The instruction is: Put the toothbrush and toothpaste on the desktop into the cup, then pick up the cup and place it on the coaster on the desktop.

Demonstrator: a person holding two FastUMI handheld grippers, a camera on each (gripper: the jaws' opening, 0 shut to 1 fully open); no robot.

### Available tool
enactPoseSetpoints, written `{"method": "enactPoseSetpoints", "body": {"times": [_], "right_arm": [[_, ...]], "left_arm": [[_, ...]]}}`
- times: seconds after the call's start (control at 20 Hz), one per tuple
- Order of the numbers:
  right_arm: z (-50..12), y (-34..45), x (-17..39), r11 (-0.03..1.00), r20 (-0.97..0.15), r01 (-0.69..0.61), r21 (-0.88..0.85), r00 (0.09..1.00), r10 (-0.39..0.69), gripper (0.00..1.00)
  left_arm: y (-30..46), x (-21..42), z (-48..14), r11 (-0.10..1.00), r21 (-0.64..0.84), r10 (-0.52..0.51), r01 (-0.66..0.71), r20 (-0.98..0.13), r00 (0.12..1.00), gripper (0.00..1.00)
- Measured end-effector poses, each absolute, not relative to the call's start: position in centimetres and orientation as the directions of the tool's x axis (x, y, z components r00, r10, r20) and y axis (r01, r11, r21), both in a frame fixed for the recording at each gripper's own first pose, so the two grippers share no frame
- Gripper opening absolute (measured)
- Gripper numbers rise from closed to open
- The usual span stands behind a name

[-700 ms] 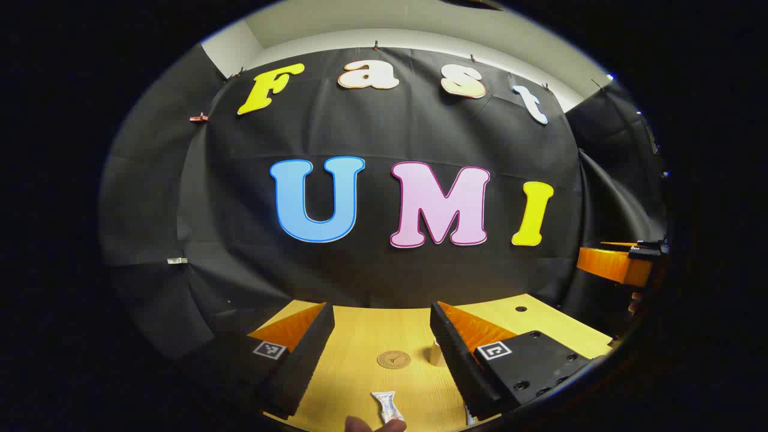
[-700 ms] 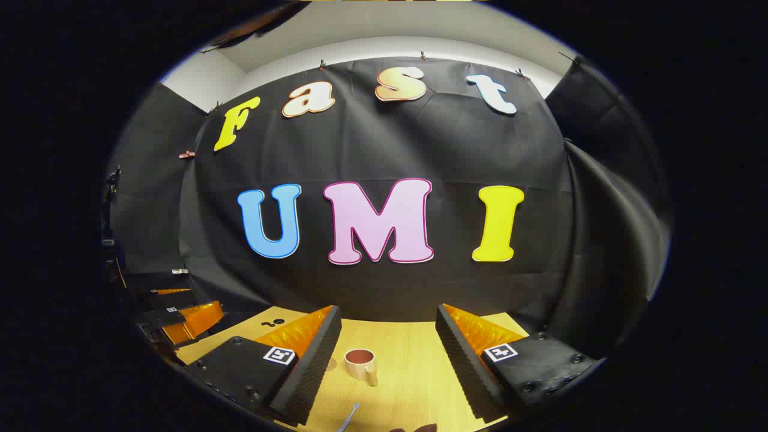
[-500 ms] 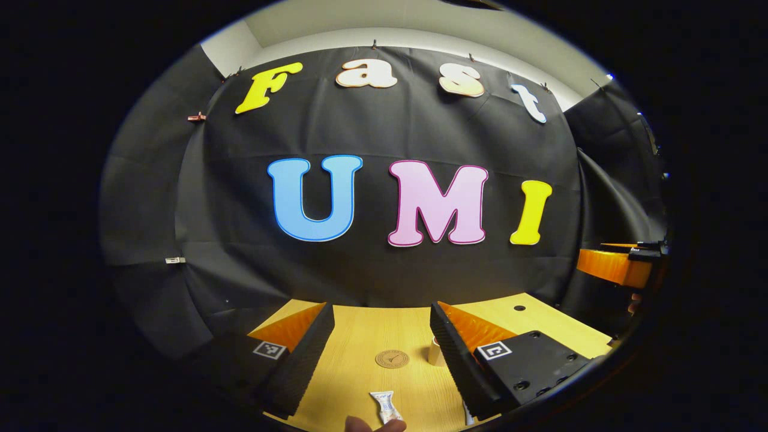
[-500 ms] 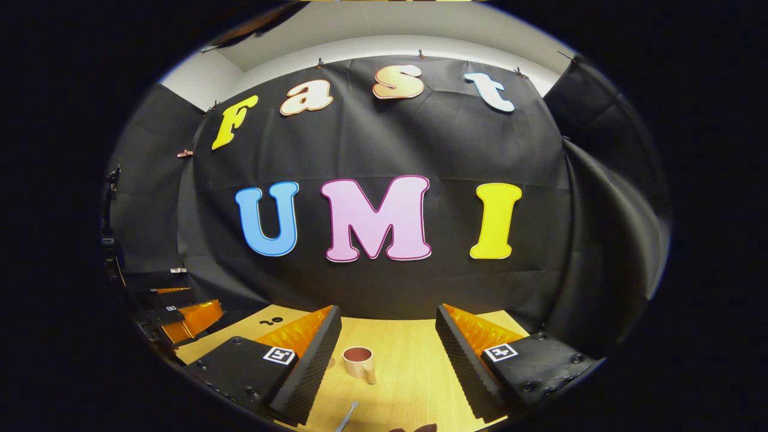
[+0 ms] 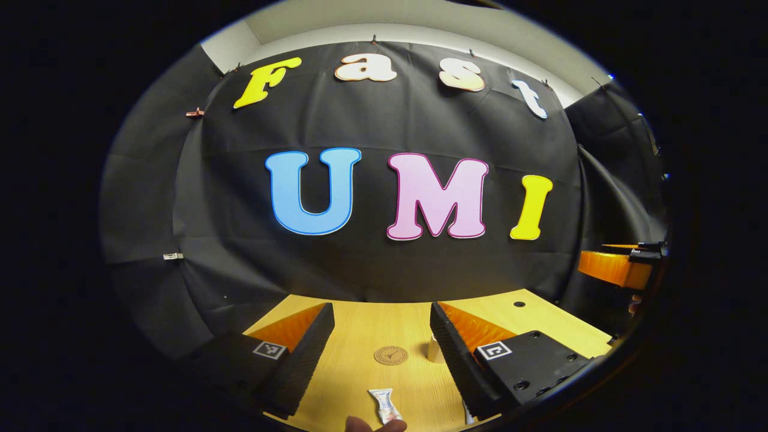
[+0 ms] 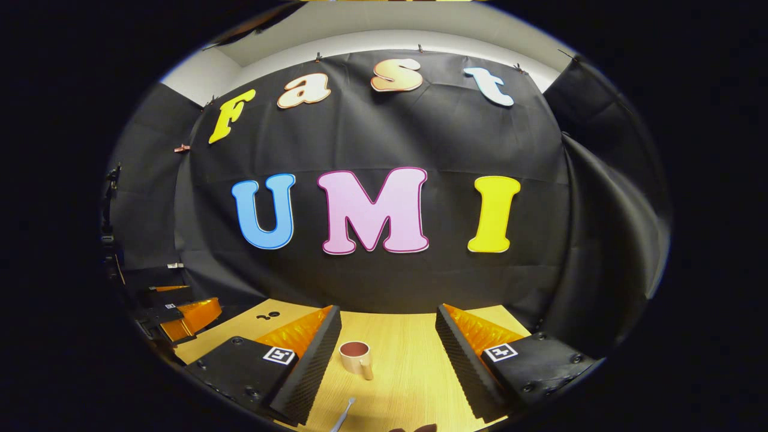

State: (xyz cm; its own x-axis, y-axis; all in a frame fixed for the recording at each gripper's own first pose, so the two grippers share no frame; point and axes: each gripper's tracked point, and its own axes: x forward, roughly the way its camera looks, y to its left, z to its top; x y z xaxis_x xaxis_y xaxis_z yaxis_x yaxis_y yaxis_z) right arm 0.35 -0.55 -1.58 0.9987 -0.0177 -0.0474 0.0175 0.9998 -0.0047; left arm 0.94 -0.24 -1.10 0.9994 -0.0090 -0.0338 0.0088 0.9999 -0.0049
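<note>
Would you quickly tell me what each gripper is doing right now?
Left gripper: open, holding nothing.
Right gripper: open, holding nothing.

Left gripper (image 5: pixel 381 354) held above the wooden desktop (image 5: pixel 360 324), fingers set wide apart with nothing between them. Round brown coaster (image 5: pixel 390 355) lies flat on the desktop between the fingers. Toothpaste tube (image 5: pixel 385 405) lies flat nearer the camera, apart from the coaster. Cup (image 5: pixel 434 350) stands just right of the coaster, partly hidden by the right finger. Right gripper (image 5: pixel 618 267) at the far right edge.
</note>
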Motion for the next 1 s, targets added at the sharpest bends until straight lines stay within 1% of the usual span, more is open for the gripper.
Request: {"method": "enactPoseSetpoints", "body": {"times": [0.1, 0.25, 0.4, 0.45, 0.55, 0.6, 0.75, 1.0], "right_arm": [[-1.9, -0.5, 0.4, 1.0, -0.058, 0.016, -0.006, 0.998, -0.016, 0.97], [-2.4, -0.6, 0.4, 1.0, -0.073, 0.017, -0.009, 0.997, -0.018, 0.97], [-3.2, -0.9, 0.3, 1.0, -0.098, 0.028, -0.007, 0.995, -0.028, 0.97], [-3.5, -1.1, 0.2, 0.999, -0.106, 0.034, -0.006, 0.994, -0.035, 0.97], [-4.4, -1.7, 0.1, 0.999, -0.131, 0.052, -0.007, 0.99, -0.052, 0.97], [-5.0, -2.0, 0.0, 0.998, -0.148, 0.06, -0.007, 0.987, -0.061, 0.98], [-6.4, -2.7, -0.5, 0.996, -0.191, 0.087, -0.006, 0.978, -0.086, 0.97], [-9.0, -3.9, -1.1, 0.991, -0.266, 0.128, -0.028, 0.955, -0.131, 0.98]], "left_arm": [[-0.2, 1.1, -1.6, 1.0, -0.011, -0.009, 0.008, -0.049, 0.999, 1.0], [-0.7, 1.7, -4.0, 1.0, -0.017, -0.021, 0.019, -0.129, 0.991, 0.99], [-1.4, 2.0, -10.0, 0.997, -0.077, -0.043, 0.02, -0.314, 0.948, 1.0], [-1.7, 2.0, -12.3, 0.992, -0.123, -0.066, 0.021, -0.375, 0.925, 1.0], [-3.4, 2.0, -16.2, 0.972, -0.232, -0.149, 0.039, -0.476, 0.867, 0.99], [-3.5, 2.1, -18.4, 0.968, -0.248, -0.159, 0.026, -0.533, 0.831, 0.97], [-2.3, 2.6, -24.6, 0.973, -0.228, -0.135, -0.025, -0.656, 0.743, 0.97], [-0.4, 4.0, -31.9, 0.997, -0.074, -0.046, -0.016, -0.767, 0.64, 0.97]]}}
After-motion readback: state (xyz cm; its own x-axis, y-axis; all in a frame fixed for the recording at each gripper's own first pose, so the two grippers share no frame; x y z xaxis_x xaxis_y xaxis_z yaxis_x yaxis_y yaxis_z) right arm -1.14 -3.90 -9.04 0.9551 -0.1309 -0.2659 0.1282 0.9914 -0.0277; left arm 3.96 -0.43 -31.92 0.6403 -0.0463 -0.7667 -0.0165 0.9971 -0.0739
